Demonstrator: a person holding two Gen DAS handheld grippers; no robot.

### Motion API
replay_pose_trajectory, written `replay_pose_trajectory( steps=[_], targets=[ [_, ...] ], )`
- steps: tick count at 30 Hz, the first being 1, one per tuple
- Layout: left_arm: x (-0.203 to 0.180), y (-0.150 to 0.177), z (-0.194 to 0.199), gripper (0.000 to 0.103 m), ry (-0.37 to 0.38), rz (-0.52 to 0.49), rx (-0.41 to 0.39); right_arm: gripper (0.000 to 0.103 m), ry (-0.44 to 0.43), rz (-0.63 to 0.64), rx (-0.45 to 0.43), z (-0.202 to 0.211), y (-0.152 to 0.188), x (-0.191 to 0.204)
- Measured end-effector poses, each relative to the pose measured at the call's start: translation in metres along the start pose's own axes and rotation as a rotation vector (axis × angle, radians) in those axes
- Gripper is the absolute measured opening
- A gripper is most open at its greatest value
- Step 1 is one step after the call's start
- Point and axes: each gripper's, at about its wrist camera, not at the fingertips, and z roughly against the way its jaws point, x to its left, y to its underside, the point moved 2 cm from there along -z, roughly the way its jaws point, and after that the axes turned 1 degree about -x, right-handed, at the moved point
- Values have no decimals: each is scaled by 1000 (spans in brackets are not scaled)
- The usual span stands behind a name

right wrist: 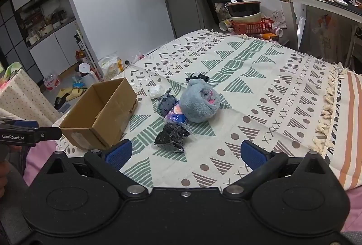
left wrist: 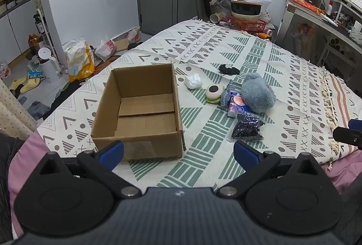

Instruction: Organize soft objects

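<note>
"GenRobot.AI" on left gripper (right wrist: pixel 48 134)

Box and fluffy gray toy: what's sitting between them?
In the left view, a white wad and a round burger toy lie between the box and gray plush.

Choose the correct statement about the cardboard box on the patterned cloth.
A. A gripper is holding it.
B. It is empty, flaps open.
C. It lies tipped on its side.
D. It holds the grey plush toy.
B: the cardboard box stands upright showing only its bare floor, while the grey plush toy lies outside on the cloth.
</note>
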Motion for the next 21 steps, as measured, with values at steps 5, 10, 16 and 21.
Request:
replay_pose_trajectory(
  steps=[5,10,16,21],
  targets=[
    [0,1,1,102,1,-6,0,103,1,-1,1,0,0,0],
    [-1,3,-1,102,1,-11,-3,103,2,-1,-2,1,2,1],
    [-3,2,-1,102,1,-9,-2,103,3,-2,-2,1,-1,0],
    [-3,2,2,102,0,-9,-2,103,4,-2,-4,1,0,0]
  ],
)
